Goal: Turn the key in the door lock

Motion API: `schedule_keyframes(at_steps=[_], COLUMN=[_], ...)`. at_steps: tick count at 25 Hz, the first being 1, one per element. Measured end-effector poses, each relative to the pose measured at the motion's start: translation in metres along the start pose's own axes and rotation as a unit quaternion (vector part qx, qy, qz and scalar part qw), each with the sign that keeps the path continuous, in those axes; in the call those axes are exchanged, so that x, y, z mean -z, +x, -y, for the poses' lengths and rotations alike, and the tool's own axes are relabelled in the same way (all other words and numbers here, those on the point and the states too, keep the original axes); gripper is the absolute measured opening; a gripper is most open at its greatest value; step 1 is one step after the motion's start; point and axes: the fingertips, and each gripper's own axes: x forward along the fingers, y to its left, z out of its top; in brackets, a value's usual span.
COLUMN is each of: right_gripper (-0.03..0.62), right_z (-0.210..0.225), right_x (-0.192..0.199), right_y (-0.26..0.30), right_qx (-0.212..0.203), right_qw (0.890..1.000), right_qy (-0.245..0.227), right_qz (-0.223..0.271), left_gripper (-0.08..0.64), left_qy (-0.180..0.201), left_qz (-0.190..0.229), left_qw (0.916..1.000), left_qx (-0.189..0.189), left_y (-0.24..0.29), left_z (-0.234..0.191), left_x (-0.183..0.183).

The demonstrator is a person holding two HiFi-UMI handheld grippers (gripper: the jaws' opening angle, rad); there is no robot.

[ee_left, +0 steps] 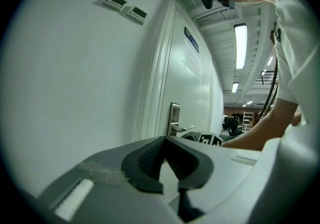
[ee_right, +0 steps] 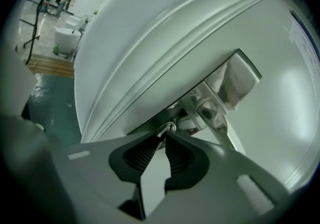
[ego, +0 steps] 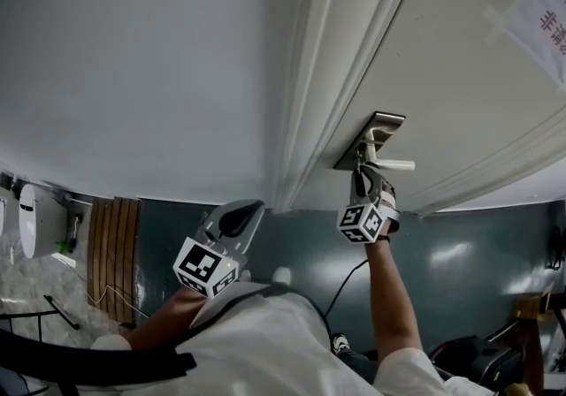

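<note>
The white door (ego: pixel 469 94) carries a steel lock plate (ego: pixel 376 133) with a lever handle (ego: pixel 395 165). In the head view my right gripper (ego: pixel 365 177) reaches up to the plate just below the handle. In the right gripper view its dark pads (ee_right: pixel 150 149) pinch a small metal key (ee_right: pixel 166 129) that sticks out of the lock under the plate (ee_right: pixel 239 82). My left gripper (ego: pixel 232 219) hangs lower and to the left, away from the door. Its jaws (ee_left: pixel 165 140) meet at the tips with nothing between them. From there I see the plate (ee_left: pixel 174 114) and handle (ee_left: pixel 183 129) farther off.
The white door frame (ego: pixel 327 76) runs beside the lock. Two small control panels (ee_left: pixel 125 8) sit high on the wall to its left. A paper notice (ego: pixel 541 12) is stuck to the door. A wooden slatted panel (ego: pixel 115 246) stands on the floor at the left.
</note>
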Motion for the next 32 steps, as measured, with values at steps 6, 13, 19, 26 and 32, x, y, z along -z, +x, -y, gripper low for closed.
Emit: schedule_keyframes(at_steps=[6,13,19,26,32], right_gripper=[0.066,0.074,0.080,0.097,0.098], right_z=[-0.003,-0.006,-0.007,-0.006,-0.002], right_x=[0.002,0.006,0.007,0.004,0.003], right_y=[0.000,-0.001,0.000,-0.003,-0.013], right_qx=[-0.013,-0.028,-0.030,-0.019,-0.014], right_qw=[0.991,0.970,0.966,0.978,0.990], right_qy=[-0.131,-0.242,-0.255,-0.207,-0.141], right_qz=[0.000,0.000,-0.007,-0.018,-0.015], left_gripper=[0.004,0.003,0.003,0.003,0.003], left_qy=[0.000,-0.002,-0.002,-0.001,-0.001], left_qz=[-0.001,0.002,0.002,0.005,0.005], left_qw=[1.0000,1.0000,1.0000,0.9999,0.9997], left_qx=[0.002,0.001,0.002,0.013,0.025], left_y=[0.001,0.000,-0.001,0.000,0.000], left_z=[0.003,0.003,0.003,0.008,0.013], left_x=[0.002,0.002,0.001,-0.001,0.000])
